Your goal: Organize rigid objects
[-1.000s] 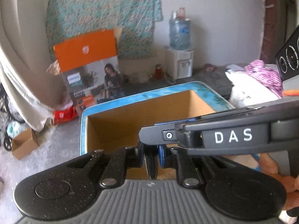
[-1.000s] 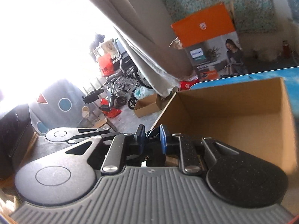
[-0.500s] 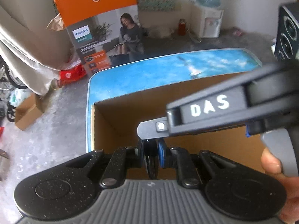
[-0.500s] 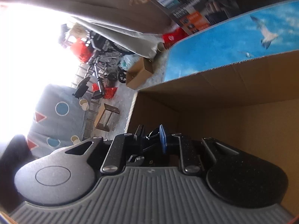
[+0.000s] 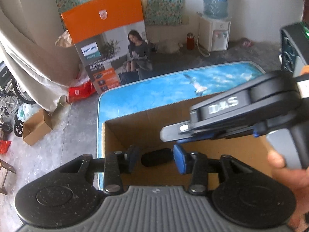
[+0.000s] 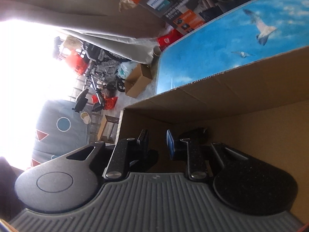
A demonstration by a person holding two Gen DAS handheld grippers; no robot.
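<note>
1. Dark cylindrical object lies inside the cardboard box, at the near-left corner of its floor.
2. Left claw hangs over that corner of the box; jaws opening, with the dark object seen in the gap beyond them, pads not pressing on it.
3. Right claw, seen from its own camera, is dipped into the box; jaws opening, a narrow gap showing, nothing seen between the pads. A second dark shape sits on the box floor just past its blue pad; too dim to identify.
4. From the left camera, the right tool crosses above the box's right half, a hand gripping its handle.
5. Box stands on a desk with a blue sky-and-gull top.
6. Beyond the box: an orange-topped appliance carton on the floor and a water dispenser by the wall.
</note>
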